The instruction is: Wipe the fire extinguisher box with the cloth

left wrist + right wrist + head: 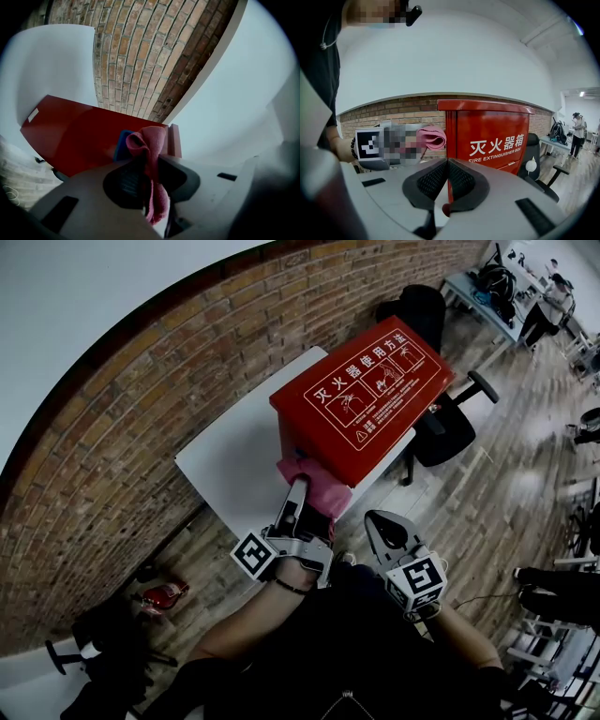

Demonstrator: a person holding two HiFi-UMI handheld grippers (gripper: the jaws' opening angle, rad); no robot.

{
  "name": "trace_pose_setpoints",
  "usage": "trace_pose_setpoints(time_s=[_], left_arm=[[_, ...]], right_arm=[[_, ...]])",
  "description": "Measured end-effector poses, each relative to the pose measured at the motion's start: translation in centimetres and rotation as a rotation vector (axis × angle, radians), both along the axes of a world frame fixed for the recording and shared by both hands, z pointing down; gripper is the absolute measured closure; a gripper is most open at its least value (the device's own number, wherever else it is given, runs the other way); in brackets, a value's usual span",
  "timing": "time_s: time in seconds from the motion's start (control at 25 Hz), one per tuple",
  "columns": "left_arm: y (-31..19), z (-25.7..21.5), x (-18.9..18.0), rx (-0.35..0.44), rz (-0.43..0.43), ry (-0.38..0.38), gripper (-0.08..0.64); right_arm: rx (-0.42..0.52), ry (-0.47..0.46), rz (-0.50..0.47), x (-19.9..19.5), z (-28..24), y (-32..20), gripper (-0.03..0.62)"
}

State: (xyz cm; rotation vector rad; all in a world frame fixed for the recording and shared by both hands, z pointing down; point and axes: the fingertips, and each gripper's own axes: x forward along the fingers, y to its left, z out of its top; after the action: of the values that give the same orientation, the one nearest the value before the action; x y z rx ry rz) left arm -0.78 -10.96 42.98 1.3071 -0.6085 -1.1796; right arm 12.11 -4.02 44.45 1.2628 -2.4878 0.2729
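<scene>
A brick wall [141, 409] ran across the head view from 7 o'clock up to 1 o'clock. The white table [234, 465] stood just in front of it.

The red fire extinguisher box [361, 395] sat on the table's right part. Its white-printed lid faced the camera, and its long axis ran from about 7 o'clock to 1 o'clock, parallel to the wall. In the right gripper view the box [492, 136] stood upright, its lettered front facing the camera and its near corner edge straight ahead. A black office chair [445, 427] stood at 3 o'clock of the box.

The left tongs [298, 491] reached toward 12 o'clock at the box's near, 7 o'clock end. The left gripper view showed them [145, 164] clamped on the pink cloth [149, 145]. One fold bunched above the tips and a tail hung below. The bunched fold lay against the red side of the box [84, 131] near its corner. From the head view the cloth [319, 486] covered that low corner.

The right tongs [380, 526] hovered near the left ones, at their 4 o'clock and clear of the box. Their pads met with nothing between them [446, 166].
</scene>
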Motion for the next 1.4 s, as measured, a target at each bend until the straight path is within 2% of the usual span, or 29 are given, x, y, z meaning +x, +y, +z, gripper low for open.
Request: trace_pose_setpoints(time_s=[0.6, 0.76, 1.0, 1.08, 1.2, 1.4], left_arm=[[-0.4, -6.1, 0.2, 0.156, 0.012, 0.000, 0.434], [-0.3, -5.9, 0.1, 0.167, 0.020, -0.064, 0.434], [0.2, -6.3, -1.1, 0.226, 0.002, -0.279, 0.434], [0.5, -6.1, -1.7, 0.241, -0.006, -0.388, 0.434], [1.0, -6.0, -2.9, 0.277, -0.033, -0.593, 0.434], [2.3, -8.0, -4.2, 0.422, -0.107, -0.866, 0.434]], right_arm=[[0.013, -0.002, 0.008, 0.2, -0.5, 0.3, 0.572], [0.018, -0.011, 0.016, 0.3, -0.7, 0.3, 0.572], [0.054, -0.028, 0.038, 0.7, -1.3, -0.1, 0.572], [0.072, -0.032, 0.051, 0.8, -1.8, -0.3, 0.572], [0.106, -0.035, 0.059, 0.7, -2.5, -0.6, 0.572], [0.140, -0.052, 0.061, 0.0, -3.3, -0.9, 0.572]])
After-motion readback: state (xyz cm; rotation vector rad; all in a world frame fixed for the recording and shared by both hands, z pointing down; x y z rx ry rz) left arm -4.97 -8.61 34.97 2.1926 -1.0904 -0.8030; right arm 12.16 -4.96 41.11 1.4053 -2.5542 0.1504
